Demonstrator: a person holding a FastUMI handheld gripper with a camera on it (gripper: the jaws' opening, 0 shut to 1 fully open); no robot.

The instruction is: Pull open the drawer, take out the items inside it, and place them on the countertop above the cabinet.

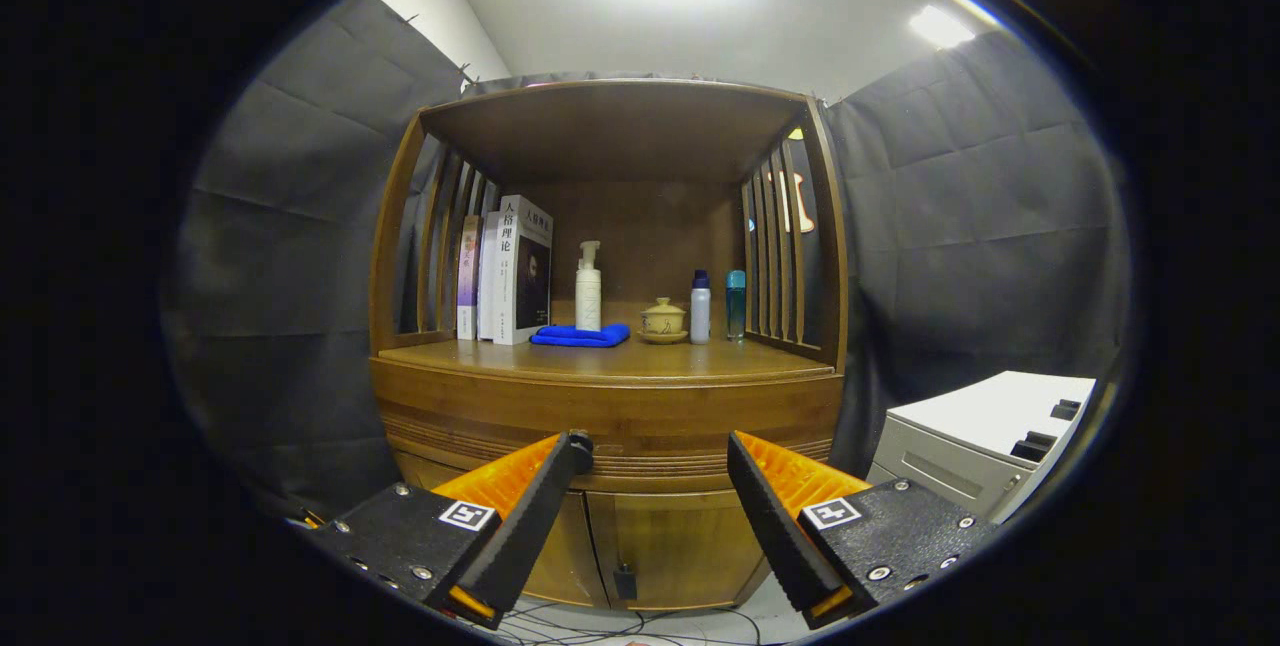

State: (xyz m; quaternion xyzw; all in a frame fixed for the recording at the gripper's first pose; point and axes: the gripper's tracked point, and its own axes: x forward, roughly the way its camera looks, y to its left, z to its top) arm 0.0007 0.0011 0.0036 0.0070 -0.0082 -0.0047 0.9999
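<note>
- Gripper view: the gripper (660,451) hangs before the wooden cabinet (610,426), its fingers (545,486) spread wide, grasping nothing.
- The drawer (610,418) is closed, just beyond the fingertips, under the tabletop (610,358).
- On the tabletop: books (510,271), blue cloth (580,335), pump bottle (588,291), lidded cup (663,319), two small bottles (716,306).
</note>
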